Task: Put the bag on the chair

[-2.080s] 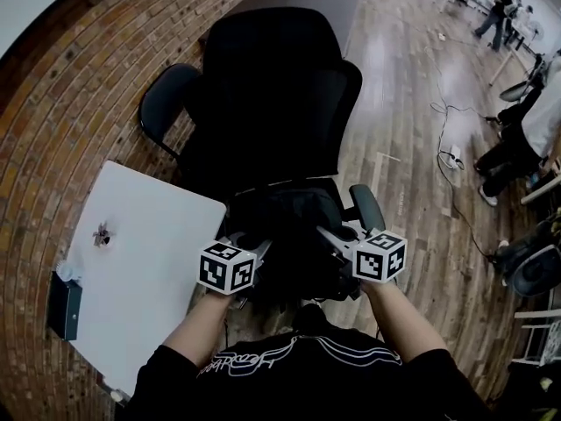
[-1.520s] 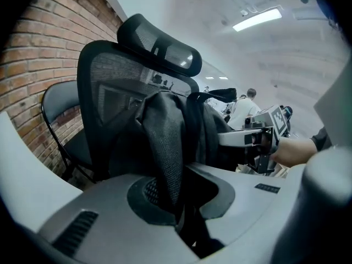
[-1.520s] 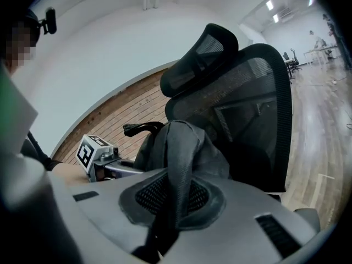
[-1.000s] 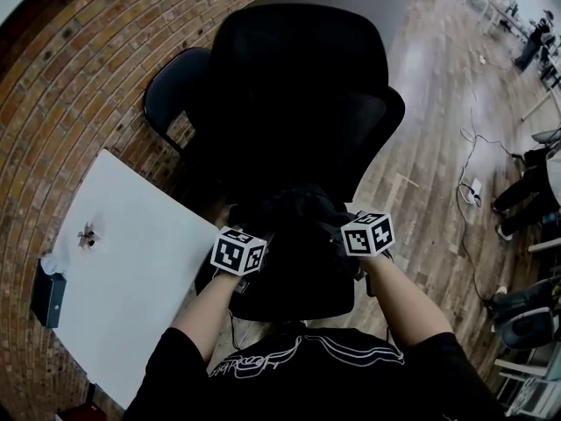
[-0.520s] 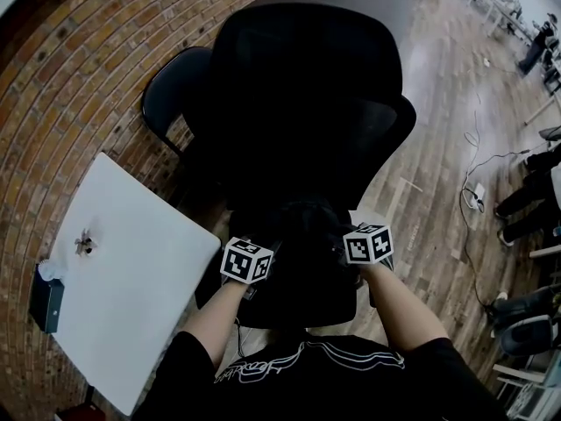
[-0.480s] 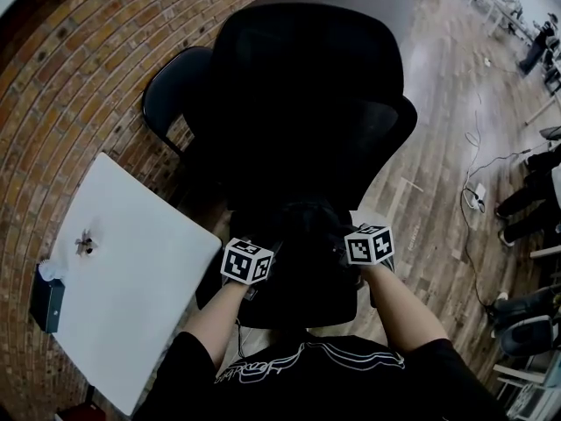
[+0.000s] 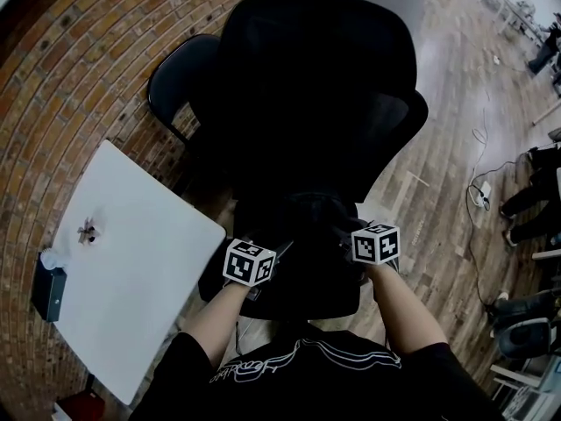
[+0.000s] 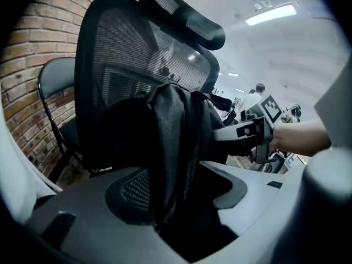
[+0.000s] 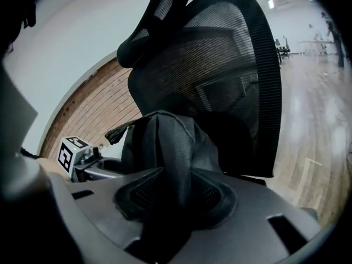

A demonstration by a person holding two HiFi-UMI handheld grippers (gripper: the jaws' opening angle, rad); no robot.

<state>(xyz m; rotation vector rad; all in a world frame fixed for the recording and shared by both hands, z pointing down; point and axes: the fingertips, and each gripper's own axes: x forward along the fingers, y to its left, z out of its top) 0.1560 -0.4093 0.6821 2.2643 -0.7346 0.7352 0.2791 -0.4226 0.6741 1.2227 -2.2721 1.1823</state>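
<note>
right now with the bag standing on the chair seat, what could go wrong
The bag stands upright and narrow before the chair backrest; freed, it may slump off the seat. The left gripper and right gripper jaws have just been opening with fabric between them; pulling back could snag a fold and drag it.

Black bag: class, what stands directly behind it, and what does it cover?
Behind the bag stands the office chair's mesh backrest, its headrest above. The bag covers the backrest's lower middle and whatever lies beneath it.
</note>
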